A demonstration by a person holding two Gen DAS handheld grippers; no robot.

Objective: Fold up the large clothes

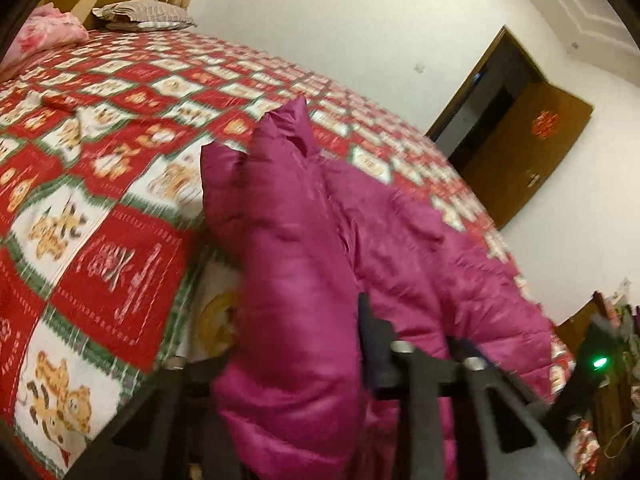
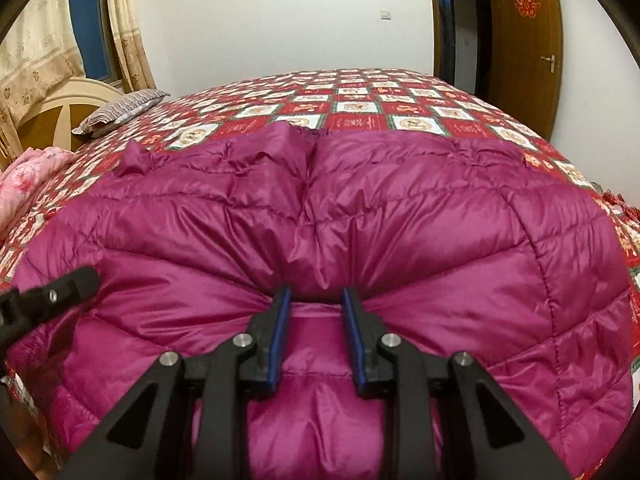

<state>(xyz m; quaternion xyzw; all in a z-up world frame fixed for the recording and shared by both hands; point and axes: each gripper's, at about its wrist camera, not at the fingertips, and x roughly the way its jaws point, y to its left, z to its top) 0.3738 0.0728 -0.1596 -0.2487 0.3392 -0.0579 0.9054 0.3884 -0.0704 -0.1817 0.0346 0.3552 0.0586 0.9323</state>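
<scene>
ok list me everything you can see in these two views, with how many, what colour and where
puffer jacket: one, magenta, spread on the near part of the bed
bedspread: one, red and white check with bears, covers the bed
pillow: one, grey striped, at the headboard
pink bedding: one bundle, pink floral, beside the pillow
headboard: one, cream and tan, at the head of the bed
curtains: beige, at the window
door: one, brown, open, far wall
left tool: black, closed on a raised jacket fold
right tool: black with blue pads, pinching the jacket's near edge
</scene>
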